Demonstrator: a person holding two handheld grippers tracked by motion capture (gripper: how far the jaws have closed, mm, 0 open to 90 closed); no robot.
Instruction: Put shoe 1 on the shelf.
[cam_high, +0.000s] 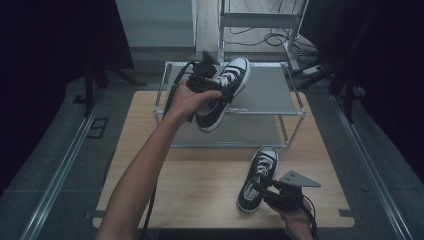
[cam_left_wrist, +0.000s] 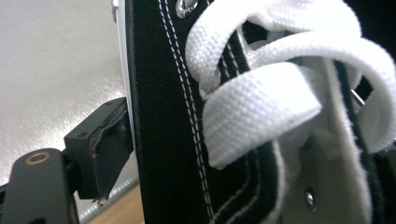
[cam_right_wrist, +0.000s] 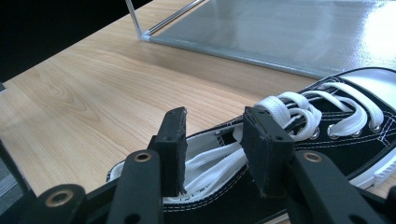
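My left gripper (cam_high: 218, 88) is shut on a black canvas sneaker (cam_high: 235, 72) with a white toe cap, holding it tilted in the air over the top shelf of a metal rack (cam_high: 272, 92). In the left gripper view the sneaker's black side wall (cam_left_wrist: 159, 116) and white laces sit against one black finger (cam_left_wrist: 100, 149); the other finger is hidden. A matching second sneaker (cam_high: 260, 167) lies on the wooden table (cam_high: 195, 185) in front of the rack. My right gripper (cam_high: 261, 186) is open at its heel end, its jaws (cam_right_wrist: 215, 140) straddling the opening above the second sneaker (cam_right_wrist: 336, 135).
The rack has two metal shelves; its lower shelf (cam_right_wrist: 289, 32) lies just beyond the sneaker on the table. Bare wood (cam_right_wrist: 93, 93) stretches to the left of that sneaker. Cables and a metal frame (cam_high: 260, 20) stand behind the rack, and dark floor surrounds the table.
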